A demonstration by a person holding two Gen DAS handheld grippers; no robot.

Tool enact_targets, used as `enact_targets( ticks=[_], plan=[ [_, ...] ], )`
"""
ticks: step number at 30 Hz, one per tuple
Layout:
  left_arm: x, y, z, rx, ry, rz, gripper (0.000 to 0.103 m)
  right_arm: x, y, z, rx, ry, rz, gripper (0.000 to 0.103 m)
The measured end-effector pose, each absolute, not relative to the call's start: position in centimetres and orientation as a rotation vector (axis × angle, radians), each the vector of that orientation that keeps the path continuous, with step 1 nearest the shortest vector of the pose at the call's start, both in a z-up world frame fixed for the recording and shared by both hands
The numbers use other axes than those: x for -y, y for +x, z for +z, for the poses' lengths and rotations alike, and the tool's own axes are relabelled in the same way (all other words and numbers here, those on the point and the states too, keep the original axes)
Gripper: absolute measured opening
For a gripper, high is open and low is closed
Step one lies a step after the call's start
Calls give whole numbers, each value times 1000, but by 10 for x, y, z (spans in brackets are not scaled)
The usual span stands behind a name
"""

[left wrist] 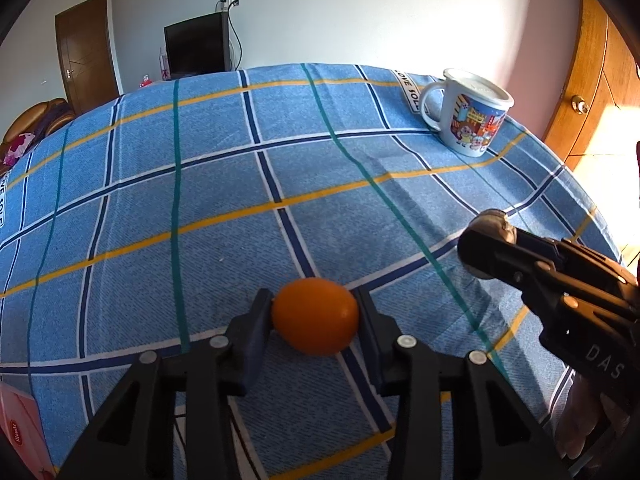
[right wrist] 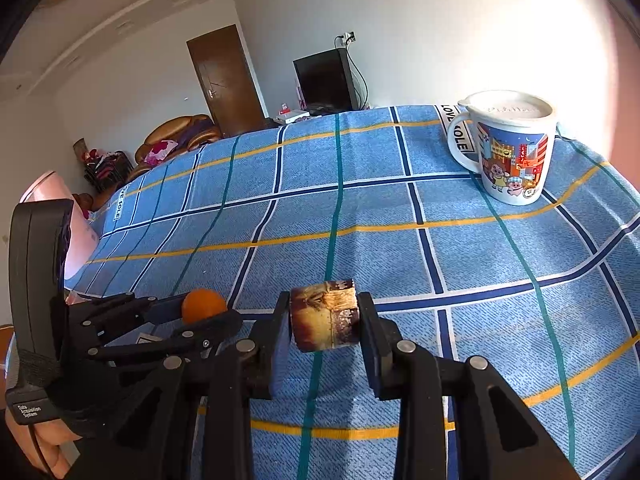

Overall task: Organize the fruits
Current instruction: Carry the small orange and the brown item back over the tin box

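An orange (left wrist: 316,320) lies on the blue checked tablecloth (left wrist: 200,200), low in the left wrist view. My left gripper (left wrist: 314,304) is shut on it, one pad pressed against each side. The same orange (right wrist: 202,304) shows at the lower left of the right wrist view, between the left gripper's fingers (right wrist: 224,320). My right gripper (right wrist: 323,312) is shut on a short, brown, mottled cylinder (right wrist: 320,316), held by its flat ends just above the cloth. From the left wrist view that cylinder (left wrist: 494,222) appears at the right, end on.
A lidded white cartoon mug (left wrist: 470,116) stands at the far right of the table, near its edge. A pink box (left wrist: 20,428) sits at the table's near left corner. Beyond the table are a dark screen, doors and a sofa.
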State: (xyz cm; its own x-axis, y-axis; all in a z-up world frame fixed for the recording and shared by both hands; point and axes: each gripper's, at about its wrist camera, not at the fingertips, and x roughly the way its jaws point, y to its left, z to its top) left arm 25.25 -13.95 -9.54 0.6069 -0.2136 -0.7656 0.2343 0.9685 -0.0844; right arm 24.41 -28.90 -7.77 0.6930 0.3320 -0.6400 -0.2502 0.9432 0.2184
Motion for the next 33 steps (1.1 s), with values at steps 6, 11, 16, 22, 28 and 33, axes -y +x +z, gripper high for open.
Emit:
enact_targets(
  ticks=[6, 11, 16, 22, 28, 33],
  plan=[
    [130, 238, -89, -825, -7, -261, 42, 289, 239, -74, -708, 113, 339, 33],
    [125, 229, -82, -769, -15, -252, 37, 285, 234, -70, -674, 87, 360, 33],
    [124, 224, -79, -750, -18, -266, 35, 281, 229, -67, -650, 72, 375, 33],
    [116, 223, -80, -760, -55, -287, 31, 279, 227, -67, -638, 60, 373, 33],
    [119, 224, -82, -773, -45, -300, 42, 278, 227, -67, -643, 57, 367, 33],
    [127, 234, -91, -850, -17, -322, 57, 278, 227, -67, -641, 61, 367, 33]
  ],
)
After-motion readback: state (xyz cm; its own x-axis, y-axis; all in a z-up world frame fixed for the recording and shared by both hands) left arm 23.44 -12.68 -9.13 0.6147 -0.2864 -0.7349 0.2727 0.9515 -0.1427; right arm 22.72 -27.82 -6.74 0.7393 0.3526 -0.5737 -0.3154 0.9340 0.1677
